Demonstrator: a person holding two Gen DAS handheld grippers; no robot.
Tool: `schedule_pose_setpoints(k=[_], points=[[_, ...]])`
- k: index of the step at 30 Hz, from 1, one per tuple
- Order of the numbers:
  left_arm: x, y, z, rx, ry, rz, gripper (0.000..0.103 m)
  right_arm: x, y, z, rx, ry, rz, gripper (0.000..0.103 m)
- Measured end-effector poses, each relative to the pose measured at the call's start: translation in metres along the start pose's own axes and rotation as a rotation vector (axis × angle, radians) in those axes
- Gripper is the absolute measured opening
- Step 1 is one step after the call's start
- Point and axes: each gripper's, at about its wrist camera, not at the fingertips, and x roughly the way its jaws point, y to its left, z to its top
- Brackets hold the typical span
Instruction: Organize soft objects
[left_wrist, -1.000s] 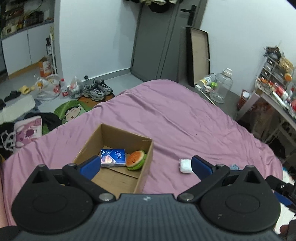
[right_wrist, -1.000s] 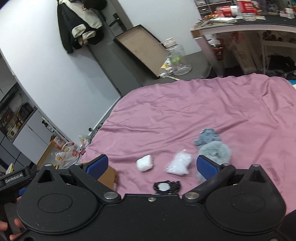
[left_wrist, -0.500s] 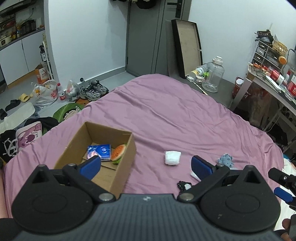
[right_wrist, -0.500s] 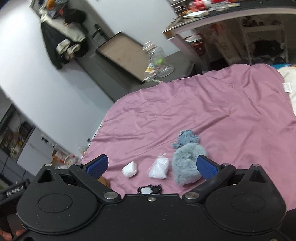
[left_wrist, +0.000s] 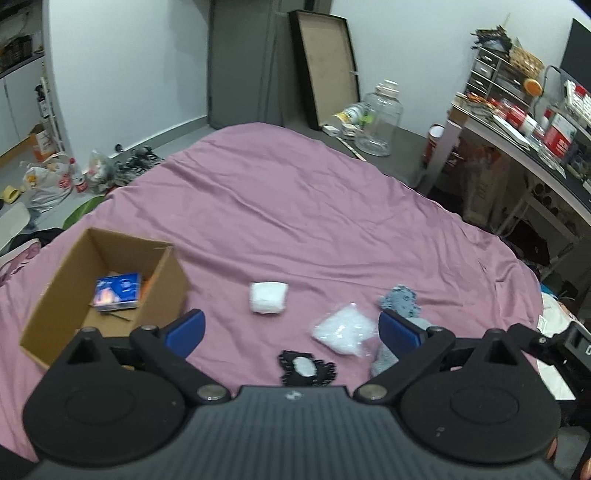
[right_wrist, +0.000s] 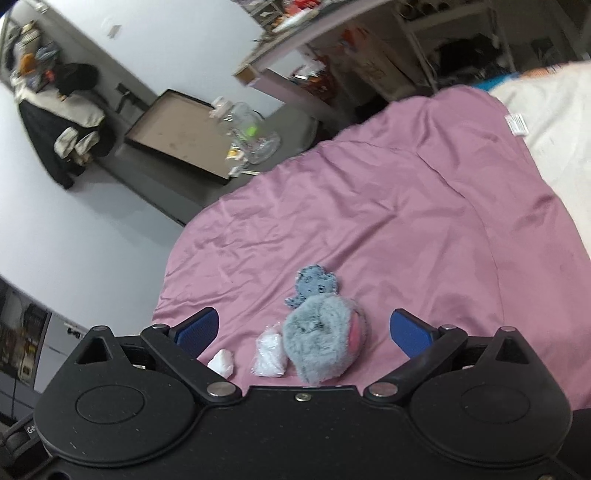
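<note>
So both tools are just hanging over the bed (left_wrist: 295, 206) right now, nothing in either one. The left tool (left_wrist: 291, 330) has its blue fingers (left_wrist: 186, 330) spread wide, and the right tool (right_wrist: 303, 332) is gaping open the same way.

Soft stuff is laid out on the purple sheet. There's a small white bundle (left_wrist: 267, 297) sitting by itself a little right of the cardboard box (left_wrist: 48, 314). Near it is a clear plastic bag (left_wrist: 343, 328) with white stuff inside, and just in front of the left tool a black lacy thing (left_wrist: 306, 367) with a pale centre. From the right wrist view, the fluffy grey plush (right_wrist: 321, 338) with a pink patch sits between the right tool's fingers but not touching them, right beside the bag. A flat blue-grey knitted piece (right_wrist: 314, 286) is touching the plush on its far side.

The box is open, on the left part of the bed, with a blue packet (left_wrist: 118, 290) lying on its floor. Something orange peeks out next to the packet, can't tell what.
</note>
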Motion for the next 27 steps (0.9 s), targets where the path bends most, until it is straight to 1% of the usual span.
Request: schedule_pose_setpoints(k=[2, 4, 6, 7, 9, 10, 12, 13, 15, 20, 22, 24, 26, 27], points=[[0.008, -0.009, 0.0, 0.006, 0.005, -0.014, 0.1, 0.005, -0.007, 0.001, 0.032, 0.019, 0.004, 0.097], [0.016, -0.018, -0.001, 0.011, 0.015, -0.025, 0.096, 0.01, -0.013, 0.004, 0.068, 0.035, 0.02, 0.093], [0.024, -0.025, -0.001, 0.011, 0.028, -0.036, 0.091, 0.015, -0.018, 0.004, 0.088, 0.04, 0.014, 0.088], [0.029, -0.029, -0.002, 0.011, 0.034, -0.046, 0.089, 0.018, -0.019, 0.004, 0.094, 0.043, 0.007, 0.086], [0.038, -0.036, -0.002, 0.009, 0.044, -0.066, 0.084, 0.025, -0.023, 0.005, 0.104, 0.053, -0.004, 0.081], [0.041, -0.038, -0.003, 0.007, 0.046, -0.071, 0.083, 0.028, -0.024, 0.005, 0.109, 0.061, -0.008, 0.08], [0.051, -0.045, -0.005, 0.004, 0.058, -0.073, 0.078, 0.036, -0.027, 0.006, 0.117, 0.077, -0.015, 0.072], [0.056, -0.047, -0.005, 0.001, 0.064, -0.078, 0.077, 0.039, -0.028, 0.006, 0.12, 0.085, -0.019, 0.071], [0.066, -0.053, -0.008, -0.003, 0.08, -0.081, 0.069, 0.045, -0.029, 0.005, 0.117, 0.095, -0.021, 0.07], [0.089, -0.066, -0.012, -0.015, 0.119, -0.094, 0.059, 0.057, -0.036, 0.006, 0.142, 0.108, -0.049, 0.07], [0.096, -0.069, -0.013, -0.027, 0.132, -0.102, 0.056, 0.065, -0.041, 0.005, 0.163, 0.128, -0.048, 0.065], [0.105, -0.073, -0.014, -0.038, 0.15, -0.119, 0.051, 0.072, -0.044, 0.005, 0.183, 0.151, -0.04, 0.052], [0.113, -0.077, -0.016, -0.04, 0.169, -0.133, 0.047, 0.079, -0.047, 0.004, 0.203, 0.176, -0.015, 0.047], [0.117, -0.08, -0.017, -0.041, 0.179, -0.138, 0.045, 0.082, -0.049, 0.003, 0.211, 0.185, -0.009, 0.047]])
